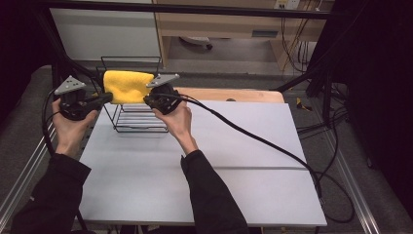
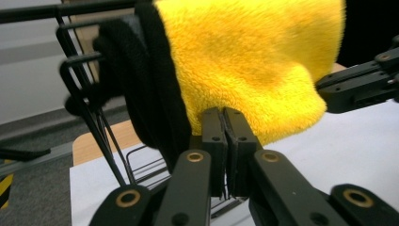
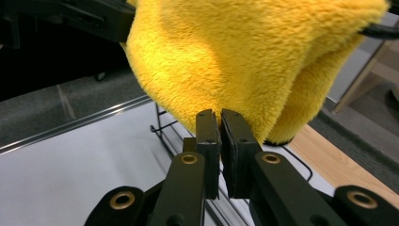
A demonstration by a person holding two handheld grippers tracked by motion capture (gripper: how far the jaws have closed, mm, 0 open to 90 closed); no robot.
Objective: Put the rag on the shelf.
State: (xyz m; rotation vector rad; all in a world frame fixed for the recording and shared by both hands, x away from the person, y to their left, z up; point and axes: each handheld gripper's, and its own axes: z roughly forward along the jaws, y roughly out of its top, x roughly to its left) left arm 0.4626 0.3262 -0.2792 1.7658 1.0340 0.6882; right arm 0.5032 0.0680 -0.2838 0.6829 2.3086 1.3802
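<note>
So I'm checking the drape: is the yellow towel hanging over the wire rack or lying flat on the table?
Hanging: the yellow towel drapes over the wire rack top, above the table.

A fluffy yellow cloth [image 1: 127, 86] drapes a thin black wire rack [image 1: 139, 122] on a matt white table [image 1: 234, 170].

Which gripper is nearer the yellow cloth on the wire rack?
Neither is clearly nearer. The left gripper is shut at the left lower edge of the yellow cloth, and the right gripper is shut at its right lower edge.

High view overlooks the table [image 1: 204, 161]; both gripper views closely share the yellow cloth [image 2: 249, 61].
</note>
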